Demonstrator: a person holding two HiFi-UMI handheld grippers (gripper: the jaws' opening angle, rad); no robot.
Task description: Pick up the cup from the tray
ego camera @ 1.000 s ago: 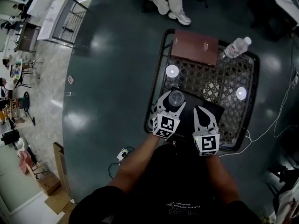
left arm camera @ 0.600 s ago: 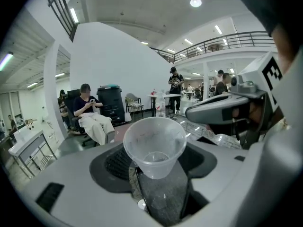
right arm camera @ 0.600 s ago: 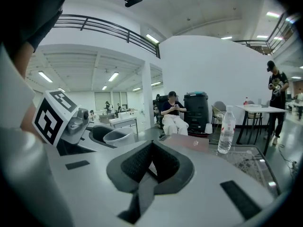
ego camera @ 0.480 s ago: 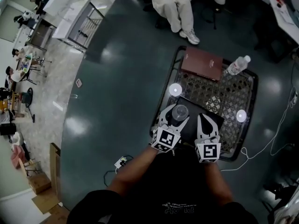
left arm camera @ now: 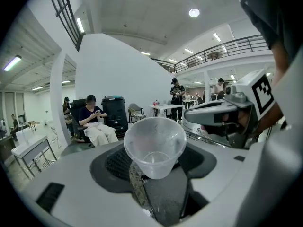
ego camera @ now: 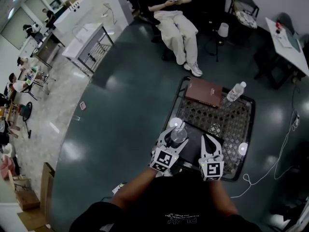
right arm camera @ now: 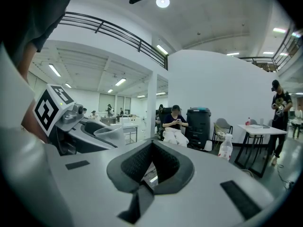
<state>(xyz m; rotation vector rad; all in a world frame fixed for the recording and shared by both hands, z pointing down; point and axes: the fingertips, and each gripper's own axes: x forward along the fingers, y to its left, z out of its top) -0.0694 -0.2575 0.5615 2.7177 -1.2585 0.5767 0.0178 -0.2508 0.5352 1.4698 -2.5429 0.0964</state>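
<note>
At far left, white tables and people stand on a pale floor (ego camera: 46, 115) beyond the dark one. The left gripper (ego camera: 175, 140), marker cube toward the person holding it, has its jaws closed on a clear plastic cup (left arm camera: 154, 143) and grips it low on its sides. The cup's open mouth tips back toward that gripper's camera, and nothing shows inside it. From the head view the cup sits above the near left corner of the dark tray (ego camera: 194, 140); whether its base touches the tray cannot be told from any view.

The tray lies on the near part of a black mesh tabletop (ego camera: 227, 122). A small white disc (ego camera: 176, 122) sits at the tabletop's left edge, just beyond the cup. At the far edge a brown book (ego camera: 203, 92) lies flat, with a clear water bottle (ego camera: 235, 91) on its side just beside it to the right.

Further back, a seated person (ego camera: 175, 18) in pale trousers looks down at something held in both hands.

The right gripper (ego camera: 210, 141) hovers above the tray's right half, close beside the left one but apart from it. Its jaws are drawn together with only a thin slit between the dark pads, and nothing is held there.
</note>
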